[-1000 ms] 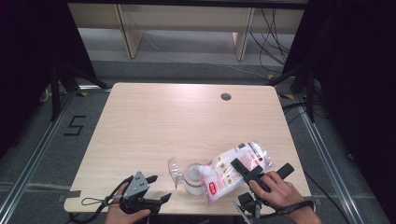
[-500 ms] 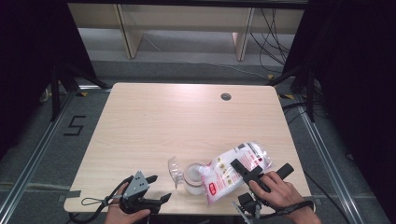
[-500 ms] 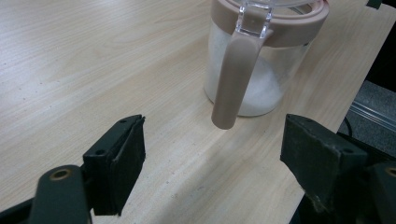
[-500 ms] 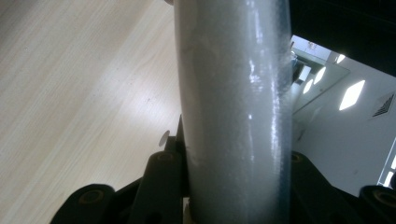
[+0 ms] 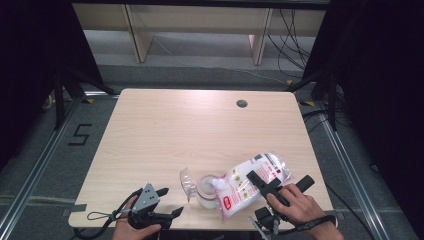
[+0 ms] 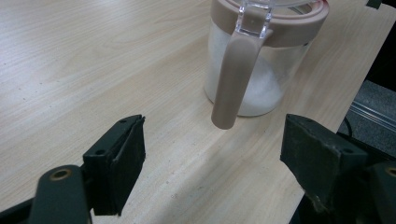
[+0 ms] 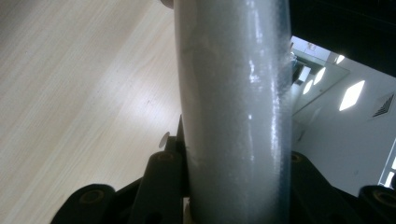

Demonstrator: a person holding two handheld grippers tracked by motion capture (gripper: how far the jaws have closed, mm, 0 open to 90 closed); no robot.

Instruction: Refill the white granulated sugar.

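A clear jar [image 5: 206,189] with a beige rim and a flipped-open clear lid [image 5: 187,181] stands near the table's front edge. In the left gripper view the jar [image 6: 261,60] holds white grains, and a beige handle [image 6: 235,79] hangs down its side. My right gripper [image 5: 280,187] is shut on a white bag with red print [image 5: 250,187], tilted with its lower end over the jar's mouth. In the right gripper view the bag [image 7: 233,107] is clamped between the jaws. My left gripper [image 5: 167,205] rests open left of the jar; its jaws [image 6: 212,168] are wide apart and hold nothing.
The light wood table [image 5: 165,130] has a round cable hole [image 5: 242,103] at the back right. Its front edge runs just before both hands. Dark curtains and metal floor rails flank the table, and shelf legs stand behind it.
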